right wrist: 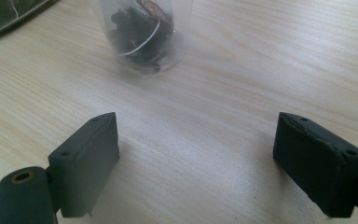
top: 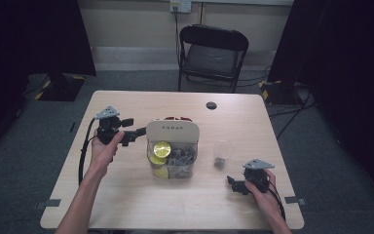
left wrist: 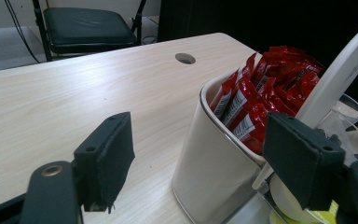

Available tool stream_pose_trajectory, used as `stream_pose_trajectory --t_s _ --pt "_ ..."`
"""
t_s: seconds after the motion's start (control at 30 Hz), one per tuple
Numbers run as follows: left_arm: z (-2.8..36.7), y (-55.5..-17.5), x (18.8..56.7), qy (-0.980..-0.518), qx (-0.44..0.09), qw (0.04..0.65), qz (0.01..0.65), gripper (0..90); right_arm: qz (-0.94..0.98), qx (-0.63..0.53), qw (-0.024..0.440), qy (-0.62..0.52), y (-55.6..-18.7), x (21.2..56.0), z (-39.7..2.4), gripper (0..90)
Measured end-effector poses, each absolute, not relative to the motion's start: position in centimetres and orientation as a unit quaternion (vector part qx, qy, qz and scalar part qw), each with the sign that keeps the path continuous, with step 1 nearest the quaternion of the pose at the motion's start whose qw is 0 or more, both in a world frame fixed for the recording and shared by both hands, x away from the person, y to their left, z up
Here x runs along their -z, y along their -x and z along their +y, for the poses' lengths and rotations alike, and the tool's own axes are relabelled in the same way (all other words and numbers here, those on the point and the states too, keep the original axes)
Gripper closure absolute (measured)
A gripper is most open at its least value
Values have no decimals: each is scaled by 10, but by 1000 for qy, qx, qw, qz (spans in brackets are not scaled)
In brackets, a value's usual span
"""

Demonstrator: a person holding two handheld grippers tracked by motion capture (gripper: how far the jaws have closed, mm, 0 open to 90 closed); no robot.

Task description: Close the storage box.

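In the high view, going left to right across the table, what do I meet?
Left gripper → white caddy with red packets and clear compartments → clear plastic cup holding a tea bag → right gripper.

A white organiser box stands upright at the middle of the wooden table, its tall rounded back panel rising over a clear front section. Behind the panel, a white compartment is packed with red sachets, standing on end and leaning against one another. In the clear front sit yellow round pieces on one side and a dark tangled heap on the other.
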State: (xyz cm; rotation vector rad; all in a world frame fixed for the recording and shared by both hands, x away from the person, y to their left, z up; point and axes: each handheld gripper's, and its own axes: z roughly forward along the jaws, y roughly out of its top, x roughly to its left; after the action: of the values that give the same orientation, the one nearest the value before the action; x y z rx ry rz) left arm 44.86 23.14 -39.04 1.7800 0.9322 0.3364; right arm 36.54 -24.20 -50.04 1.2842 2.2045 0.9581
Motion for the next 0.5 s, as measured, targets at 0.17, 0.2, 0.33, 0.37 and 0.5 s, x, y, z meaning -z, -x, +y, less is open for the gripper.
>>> stream_pose_trajectory --t_s 0.17,0.2,0.33,0.37,0.5 --pt "232 -447 390 -745 -141 523 388 245 791 -344 207 -461 -365 500 -242 139" --pt "232 -446 389 -745 -140 523 389 245 791 -344 207 -461 -365 500 -242 139" --pt "231 -446 389 -745 -140 525 387 249 791 -344 207 -461 -365 500 -242 139" --pt "231 -446 389 -745 -140 525 387 245 791 -344 207 -461 -365 500 -242 139" --pt "230 -451 386 -733 -137 529 405 225 792 -344 206 -460 -366 500 -242 137"
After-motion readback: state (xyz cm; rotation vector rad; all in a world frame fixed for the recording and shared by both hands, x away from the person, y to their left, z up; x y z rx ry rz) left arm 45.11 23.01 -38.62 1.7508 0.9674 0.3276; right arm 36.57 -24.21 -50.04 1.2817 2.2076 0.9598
